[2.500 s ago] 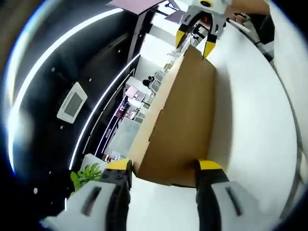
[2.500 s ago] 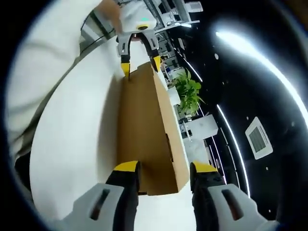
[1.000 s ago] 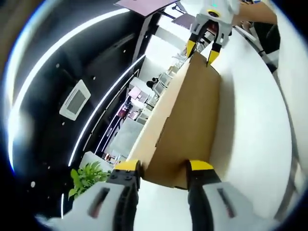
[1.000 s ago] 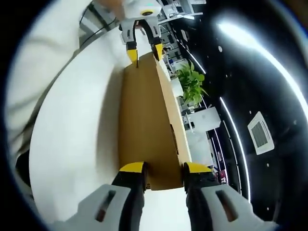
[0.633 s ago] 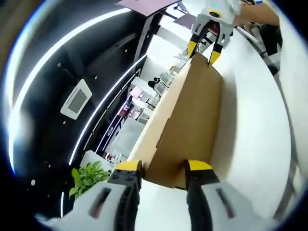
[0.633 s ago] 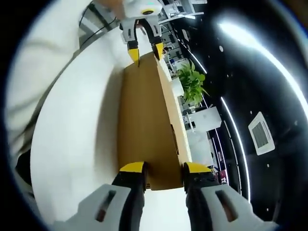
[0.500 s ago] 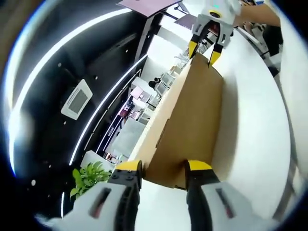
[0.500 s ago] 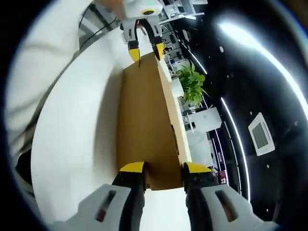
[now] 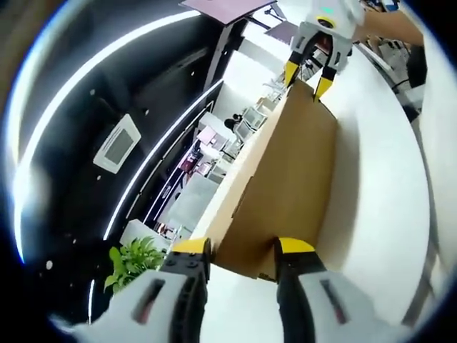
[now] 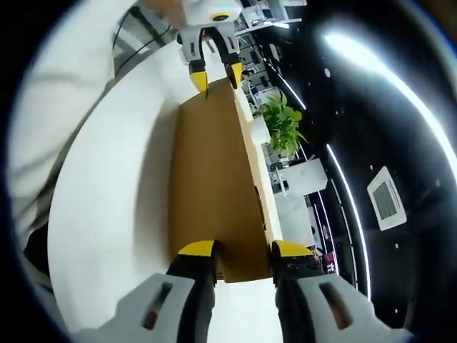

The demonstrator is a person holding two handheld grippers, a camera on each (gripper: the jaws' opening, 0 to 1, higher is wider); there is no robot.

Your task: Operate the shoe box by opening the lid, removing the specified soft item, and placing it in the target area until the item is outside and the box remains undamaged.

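Observation:
A brown cardboard shoe box point(image 9: 285, 179) lies lengthwise on a white table point(image 9: 378, 193). My left gripper point(image 9: 243, 249) is shut on its near end, one yellow-tipped jaw on each side of the cardboard. At the far end, my right gripper point(image 9: 308, 75) clamps the box. In the right gripper view the same box point(image 10: 211, 179) runs away from my right gripper point(image 10: 243, 249), which is shut on the near end, while my left gripper point(image 10: 214, 71) holds the far end. A narrow side of the box has a small slot point(image 10: 258, 207). I see no soft item.
The white table point(image 10: 107, 200) curves around the box. A potted green plant point(image 10: 282, 128) stands beyond it, also the plant point(image 9: 128, 261) low in the left gripper view. A dark ceiling with light strips point(image 9: 143, 179) and a distant office area lie behind.
Both grippers closed on the box ends after 2.5 s ago. Since then the box's broad face has turned slightly more towards both cameras; the grips are unchanged.

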